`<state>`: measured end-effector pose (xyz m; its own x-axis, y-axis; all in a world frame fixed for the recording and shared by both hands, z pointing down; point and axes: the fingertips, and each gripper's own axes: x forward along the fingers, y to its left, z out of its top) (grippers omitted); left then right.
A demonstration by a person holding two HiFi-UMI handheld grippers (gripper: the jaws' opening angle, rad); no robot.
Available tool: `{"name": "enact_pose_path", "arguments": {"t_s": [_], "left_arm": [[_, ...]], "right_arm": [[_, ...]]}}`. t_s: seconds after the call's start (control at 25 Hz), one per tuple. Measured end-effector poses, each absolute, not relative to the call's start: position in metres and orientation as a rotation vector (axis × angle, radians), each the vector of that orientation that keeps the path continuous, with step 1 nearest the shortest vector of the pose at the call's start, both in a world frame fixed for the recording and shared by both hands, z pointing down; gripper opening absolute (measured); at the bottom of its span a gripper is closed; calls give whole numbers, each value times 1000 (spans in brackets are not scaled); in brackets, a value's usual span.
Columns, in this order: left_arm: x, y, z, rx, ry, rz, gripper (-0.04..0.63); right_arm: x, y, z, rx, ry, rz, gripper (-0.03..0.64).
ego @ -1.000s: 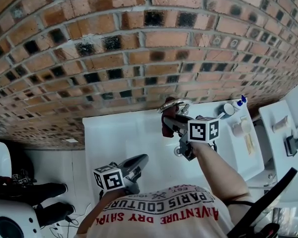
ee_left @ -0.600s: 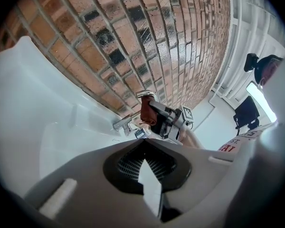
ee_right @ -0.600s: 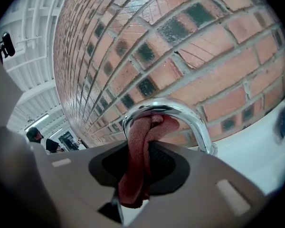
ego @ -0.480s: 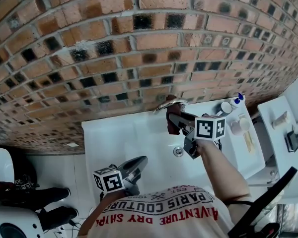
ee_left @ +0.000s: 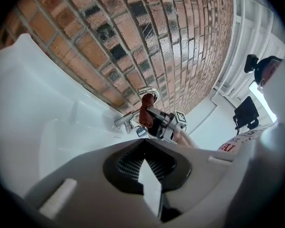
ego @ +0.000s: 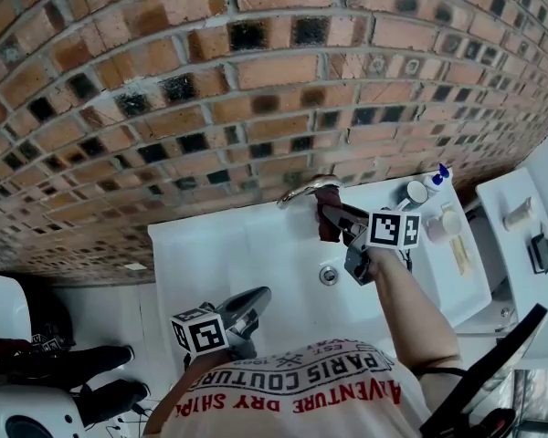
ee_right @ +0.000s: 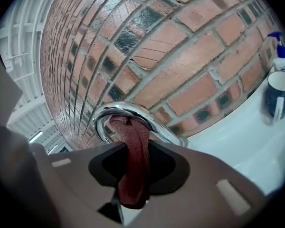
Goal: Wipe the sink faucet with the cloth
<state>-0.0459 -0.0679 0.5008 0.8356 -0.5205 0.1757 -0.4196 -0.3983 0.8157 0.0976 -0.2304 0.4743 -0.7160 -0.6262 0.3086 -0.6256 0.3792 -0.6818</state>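
Cloth, dark red, is gripped between the clenched jaws of the right tongs, and its upper end is laid against the chrome arch of the faucet. Whether it is wrapped round the arch or only pressed to it cannot be told. The lower end of the cloth is cut off behind the jaws, and the faucet's base is covered by them too. In the head view, part of the spout is hidden by the hanging cloth and by the tongs' marker cube.

The faucet is mounted at the back of the white sink, against the brick wall. The drain is seen just beside the right tongs.

The left tongs are held low over the sink's front edge, well apart from the faucet. Their jaws are closed with nothing between them; only a thin white sliver is seen through the recess behind the tips.

A mug and a pump bottle are set at the sink's back right corner. The bottle is clipped by the rim of the right gripper view. The small items beside them are too small to be identified.
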Motion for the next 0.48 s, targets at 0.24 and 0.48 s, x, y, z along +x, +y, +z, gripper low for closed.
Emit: {"name": "enact_pose_path", "arguments": {"t_s": [0.24, 0.48], "left_arm": [[-46, -71, 505, 2030, -704, -124, 3], [-51, -76, 510, 2022, -735, -124, 3]], "right_arm": [[98, -236, 496, -1195, 2602, -1349, 92], [98, -241, 518, -1207, 2588, -1406, 92]]}}
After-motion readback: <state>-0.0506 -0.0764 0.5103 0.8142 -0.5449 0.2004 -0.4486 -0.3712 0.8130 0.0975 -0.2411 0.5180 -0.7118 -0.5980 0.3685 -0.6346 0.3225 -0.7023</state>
